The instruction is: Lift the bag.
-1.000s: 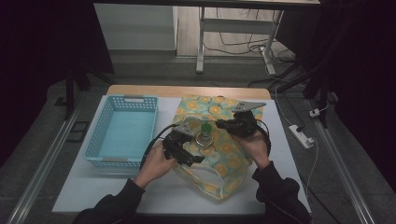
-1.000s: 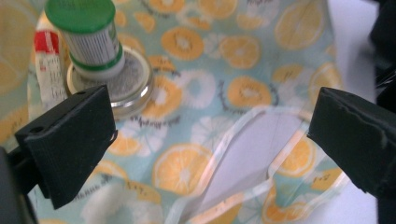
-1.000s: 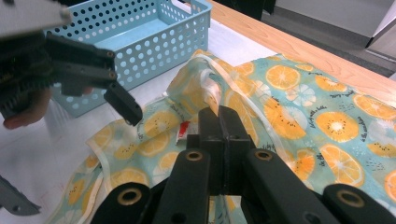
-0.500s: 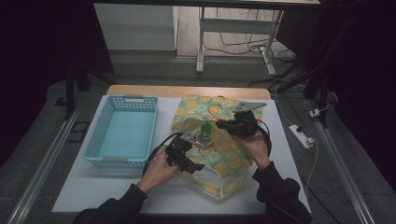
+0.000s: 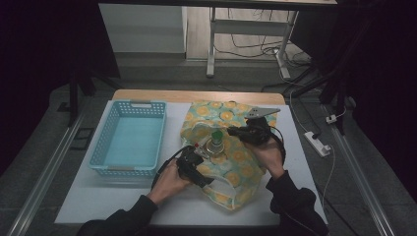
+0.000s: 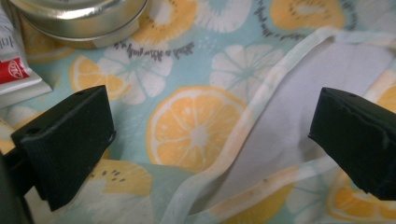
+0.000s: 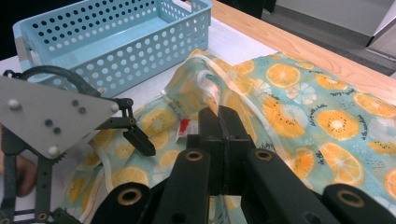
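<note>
— Two claws over one fruit-print bag (image 5: 231, 147) on the white counter (image 5: 98, 196). Where on the counter?

— Lying right of the blue basket (image 5: 129, 138), spread flat, orange slices all over.

— On top of the bag?

— Holding a round tin with a green cap (image 5: 215, 142) near the middle. Beside the tin, a small white and red tube (image 6: 16, 70).

— Left claw (image 5: 196, 156)?

— Low over the cloth, just left of the tin. Wide open. Nothing pinched. Between the two black tips (image 6: 70, 135), only orange print and a pale strap (image 6: 243, 135).

— Right claw (image 7: 219, 122)?

— Shut tight, tips pressed together. Pinching a fold of the bag's edge, lifted a little off the counter. Seen from above, sitting at the bag's right side, past the tin.

— Touching each other?

— No. Apart, with the tin between.
</note>
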